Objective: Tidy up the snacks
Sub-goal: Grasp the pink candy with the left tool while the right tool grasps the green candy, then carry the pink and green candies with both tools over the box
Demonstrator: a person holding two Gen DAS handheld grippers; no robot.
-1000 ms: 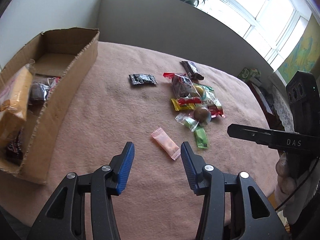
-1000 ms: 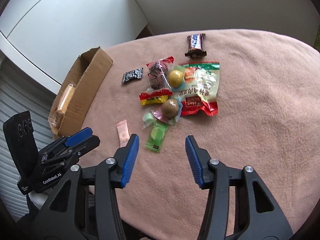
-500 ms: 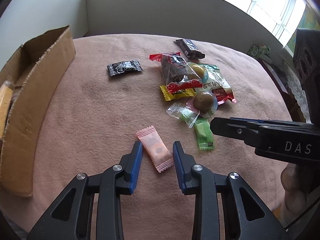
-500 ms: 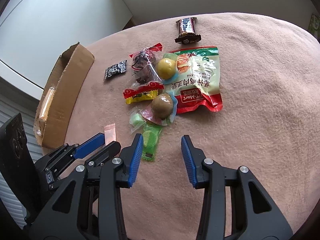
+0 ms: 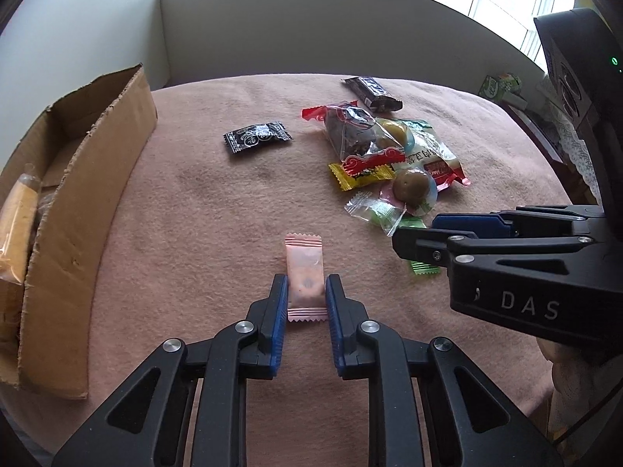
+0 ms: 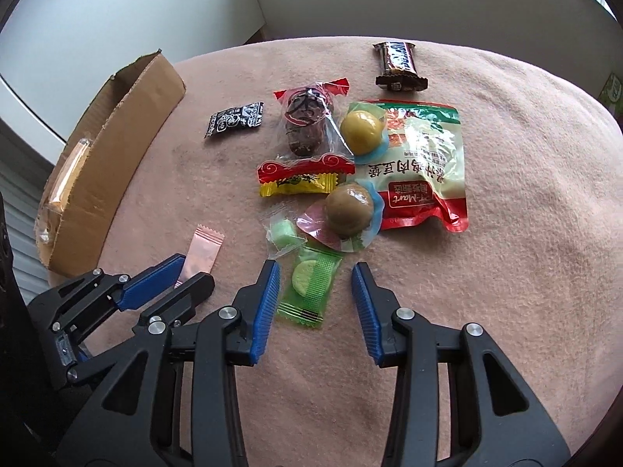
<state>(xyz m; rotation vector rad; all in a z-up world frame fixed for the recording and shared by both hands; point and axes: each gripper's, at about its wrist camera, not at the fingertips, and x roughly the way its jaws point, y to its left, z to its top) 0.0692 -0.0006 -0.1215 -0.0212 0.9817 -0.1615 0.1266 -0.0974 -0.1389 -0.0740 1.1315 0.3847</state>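
On the pink cloth (image 5: 202,202) covering the table, the left gripper (image 5: 306,292) pinches a pink candy wrapper (image 5: 305,272) between its blue pads, both pads pressed against the wrapper's long edges while the wrapper lies flat on the cloth. Beside it, the right gripper (image 6: 315,284) stands over a green wafer packet (image 6: 309,288); its jaws are closing, with the packet between them and a gap visible on the right-hand side. Beyond the green packet lies a loose heap of snacks: a clear-wrapped green sweet (image 6: 284,233), two round brown sweets (image 6: 350,210), a yellow-and-red packet (image 6: 300,181), a clear bag of dark fruit (image 6: 307,120) and a large red-and-green pouch (image 6: 424,167). A small black sachet (image 6: 235,118) and a chocolate bar (image 6: 399,66) lie apart from the heap. A cardboard box (image 5: 81,210) stands open at the cloth's left edge, holding a wrapped orange snack (image 5: 17,218).
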